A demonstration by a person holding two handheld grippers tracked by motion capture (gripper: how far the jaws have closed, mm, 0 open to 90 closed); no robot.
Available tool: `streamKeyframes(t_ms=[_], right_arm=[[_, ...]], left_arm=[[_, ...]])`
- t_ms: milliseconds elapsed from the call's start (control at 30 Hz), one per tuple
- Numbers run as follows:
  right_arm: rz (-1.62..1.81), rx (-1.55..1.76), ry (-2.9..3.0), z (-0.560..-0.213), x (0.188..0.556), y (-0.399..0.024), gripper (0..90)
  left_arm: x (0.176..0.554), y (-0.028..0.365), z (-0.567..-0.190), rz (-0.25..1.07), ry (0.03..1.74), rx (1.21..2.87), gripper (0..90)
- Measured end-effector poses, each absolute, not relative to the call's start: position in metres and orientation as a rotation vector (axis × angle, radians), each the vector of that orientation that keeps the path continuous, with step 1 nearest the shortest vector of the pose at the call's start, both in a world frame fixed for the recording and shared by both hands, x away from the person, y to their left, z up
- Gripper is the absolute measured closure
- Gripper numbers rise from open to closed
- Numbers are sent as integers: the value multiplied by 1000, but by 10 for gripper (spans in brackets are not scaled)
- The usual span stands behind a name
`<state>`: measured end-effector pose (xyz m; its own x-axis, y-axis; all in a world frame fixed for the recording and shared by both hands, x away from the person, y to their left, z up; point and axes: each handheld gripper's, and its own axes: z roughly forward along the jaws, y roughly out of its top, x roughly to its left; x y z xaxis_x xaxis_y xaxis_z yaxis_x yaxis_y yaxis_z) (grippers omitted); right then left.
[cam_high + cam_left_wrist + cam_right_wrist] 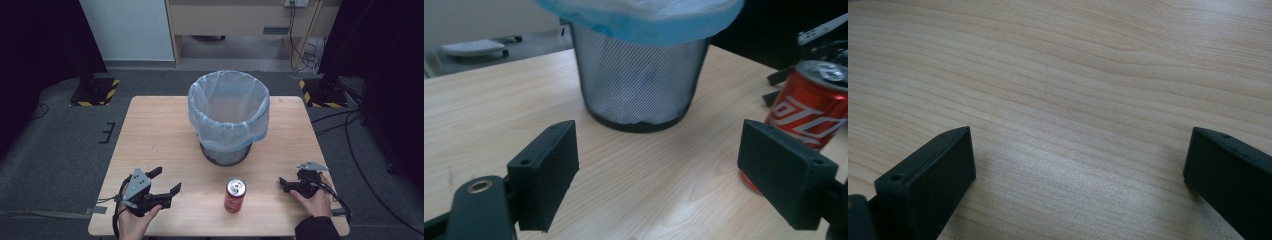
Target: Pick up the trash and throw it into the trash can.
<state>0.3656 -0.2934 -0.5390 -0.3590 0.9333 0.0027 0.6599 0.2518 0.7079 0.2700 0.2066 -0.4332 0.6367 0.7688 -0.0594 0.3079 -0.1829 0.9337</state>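
Down at the near edge of the light wooden table (160,125), the left gripper (166,180) sits near left with its jaws spread wide, nothing between them. The right gripper (282,183) is near right, jaws also spread over bare wood. Between the two stands an upright red soda can (235,195), closer to the right one, touching neither. Farther back, mid-table, is a black wire-mesh wastebasket (227,117) lined with a pale blue plastic bag (644,15).
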Motion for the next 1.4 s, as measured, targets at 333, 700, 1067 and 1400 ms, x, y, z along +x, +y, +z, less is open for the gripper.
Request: streamKeyframes(t_ms=[333, 700, 1067, 1400], right_arm=[[878, 1452, 2108, -539, 366, -293, 4], [877, 1451, 2110, -539, 366, -293, 4], [877, 1451, 2109, -539, 366, -293, 4], [877, 1451, 2110, -539, 366, -293, 4]], left_arm=[[267, 183, -422, 490, 789, 1765, 160], [272, 151, -421, 453, 712, 1796, 161], [272, 119, -428, 394, 637, 1829, 173], [272, 96, -440, 364, 600, 1882, 174]])
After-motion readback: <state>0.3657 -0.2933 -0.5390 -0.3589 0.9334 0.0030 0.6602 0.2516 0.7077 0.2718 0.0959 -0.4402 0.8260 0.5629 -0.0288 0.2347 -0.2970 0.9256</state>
